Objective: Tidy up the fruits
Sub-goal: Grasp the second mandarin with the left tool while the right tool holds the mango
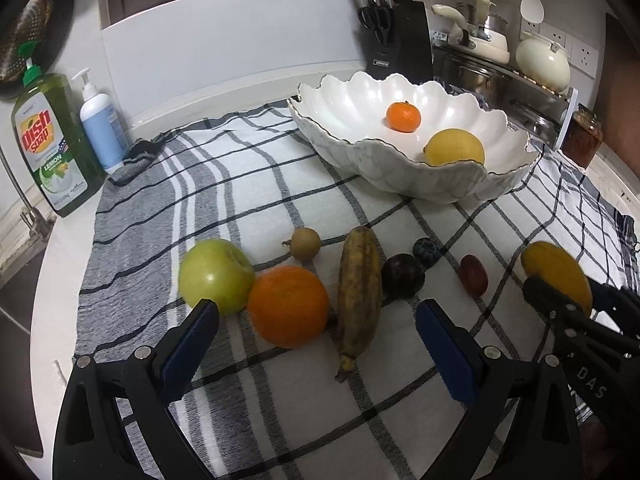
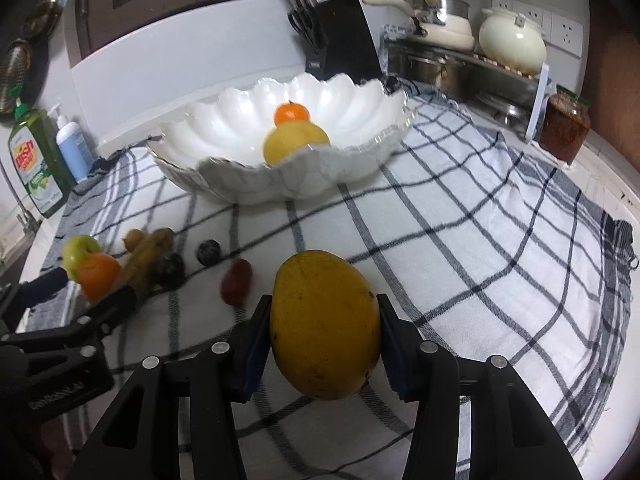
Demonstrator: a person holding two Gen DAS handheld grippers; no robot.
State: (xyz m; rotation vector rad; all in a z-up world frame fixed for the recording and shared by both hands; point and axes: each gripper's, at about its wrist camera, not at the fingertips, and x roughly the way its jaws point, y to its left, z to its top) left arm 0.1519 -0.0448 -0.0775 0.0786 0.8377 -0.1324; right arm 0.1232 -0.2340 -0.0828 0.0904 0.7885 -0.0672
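Right wrist view: right gripper [image 2: 324,322] clamps the smooth, tapering mango [image 2: 325,330], which might slip when lifted, while the left gripper [image 1: 316,322] gapes empty.

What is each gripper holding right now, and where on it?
The right gripper clamps the yellow-orange oval mango across its broad middle, one blue pad on each side. The left gripper holds nothing; its jaws stand open above the checked cloth.
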